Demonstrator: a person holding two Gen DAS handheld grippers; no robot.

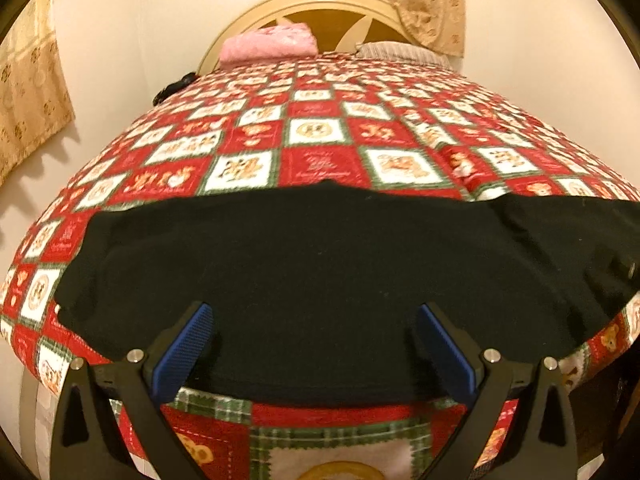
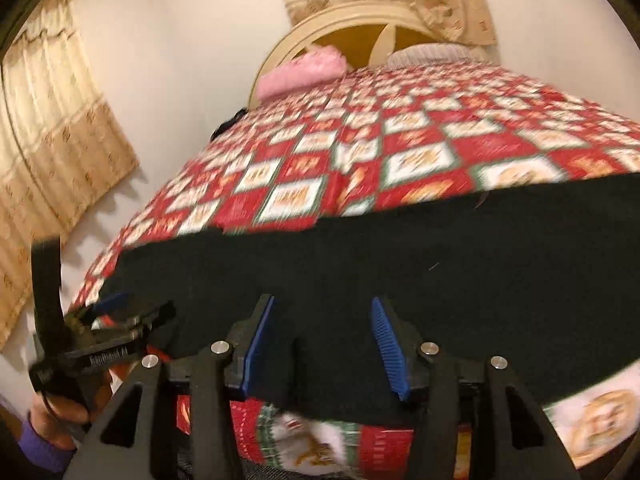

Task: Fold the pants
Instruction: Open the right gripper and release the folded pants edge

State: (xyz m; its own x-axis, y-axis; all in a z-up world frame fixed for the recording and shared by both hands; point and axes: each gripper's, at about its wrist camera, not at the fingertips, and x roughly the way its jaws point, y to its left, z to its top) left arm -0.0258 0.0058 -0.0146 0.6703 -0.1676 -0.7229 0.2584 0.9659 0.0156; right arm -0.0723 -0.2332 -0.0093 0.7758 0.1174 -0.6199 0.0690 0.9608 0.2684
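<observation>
The black pants (image 1: 320, 272) lie spread flat along the near edge of the bed (image 1: 320, 136), their hem reaching the quilt's front drop, so both ends are reachable for a fold. The left gripper (image 1: 316, 344) hangs over them with jaws wide and nothing between. The right gripper (image 2: 324, 344) stands parted, pads clear of the cloth, released. White lettering on the left gripper's body, in the right wrist view, is probably a maker's name, too blurred to read
</observation>
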